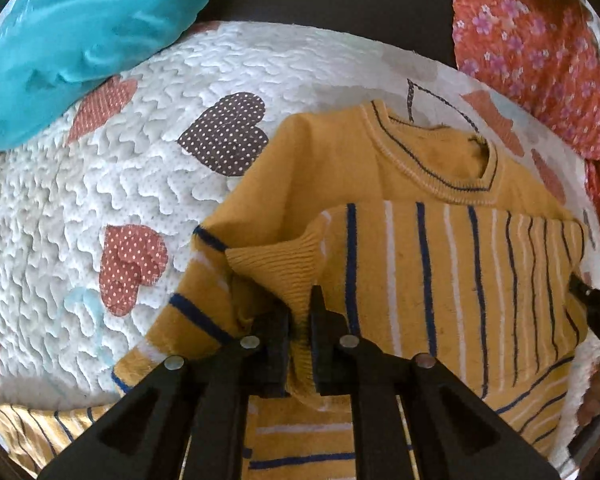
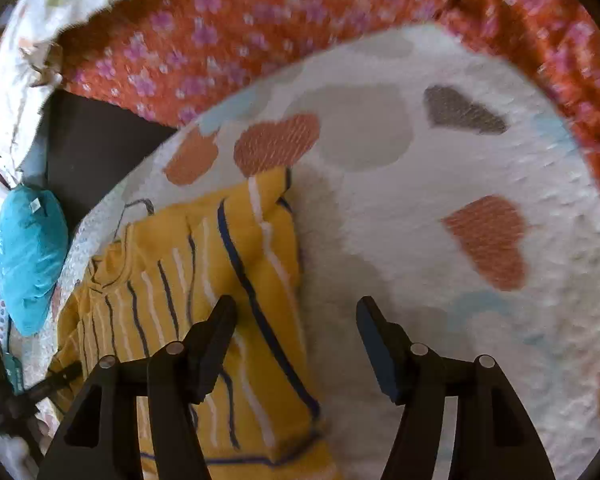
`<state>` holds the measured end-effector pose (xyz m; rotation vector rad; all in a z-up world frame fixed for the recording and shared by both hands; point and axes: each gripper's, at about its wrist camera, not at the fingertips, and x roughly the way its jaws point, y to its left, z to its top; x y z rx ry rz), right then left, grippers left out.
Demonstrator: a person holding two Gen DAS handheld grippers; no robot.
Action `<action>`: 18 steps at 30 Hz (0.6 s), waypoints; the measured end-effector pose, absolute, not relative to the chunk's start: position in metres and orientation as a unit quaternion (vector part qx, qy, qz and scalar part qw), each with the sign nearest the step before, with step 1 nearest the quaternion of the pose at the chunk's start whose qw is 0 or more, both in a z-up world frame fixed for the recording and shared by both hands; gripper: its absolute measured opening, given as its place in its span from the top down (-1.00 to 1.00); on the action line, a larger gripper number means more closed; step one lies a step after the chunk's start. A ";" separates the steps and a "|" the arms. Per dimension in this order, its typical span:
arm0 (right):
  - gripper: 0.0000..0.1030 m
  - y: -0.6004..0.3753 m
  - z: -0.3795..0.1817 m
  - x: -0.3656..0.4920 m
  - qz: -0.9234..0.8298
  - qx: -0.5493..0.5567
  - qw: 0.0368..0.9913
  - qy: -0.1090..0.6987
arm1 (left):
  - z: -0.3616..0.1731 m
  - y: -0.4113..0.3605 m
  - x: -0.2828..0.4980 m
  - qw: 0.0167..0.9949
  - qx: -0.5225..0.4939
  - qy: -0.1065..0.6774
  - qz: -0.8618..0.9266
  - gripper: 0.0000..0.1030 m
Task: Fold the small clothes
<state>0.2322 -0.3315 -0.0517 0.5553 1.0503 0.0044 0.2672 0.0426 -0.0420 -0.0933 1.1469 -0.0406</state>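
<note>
Left gripper (image 1: 300, 344) is clenched on the ribbed cuff (image 1: 278, 268) of a mustard knit sweater (image 1: 440, 280) with navy and white stripes, spread ahead on a quilted white heart-patterned mat (image 1: 112, 184). Right gripper (image 2: 296, 320) is released, hovering over the sweater's right edge; wrinkled teal cloth (image 2: 30, 264) lies far left.

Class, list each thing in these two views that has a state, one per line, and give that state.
Sweater: partly folded, one sleeve laid across its front, cuff pinched by the left gripper.
Left gripper: shut on the sleeve cuff.
Right gripper: open, holding nothing, over the sweater's edge.
Blue pillow: lying at the quilt's edge.
</note>
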 end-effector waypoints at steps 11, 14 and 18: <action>0.78 -0.358 -0.030 0.213 -0.084 0.233 0.838 0.486 | -0.027 0.031 0.266 0.845 -0.021 0.534 -0.021 0.67; 0.48 -0.354 -0.003 0.169 -0.056 0.223 0.856 0.464 | 0.002 0.046 0.224 0.859 -0.039 0.508 -0.046 0.27; 0.12 -0.338 0.007 0.091 0.000 0.215 0.854 0.474 | 0.020 0.069 0.143 0.870 -0.051 0.488 -0.054 -0.12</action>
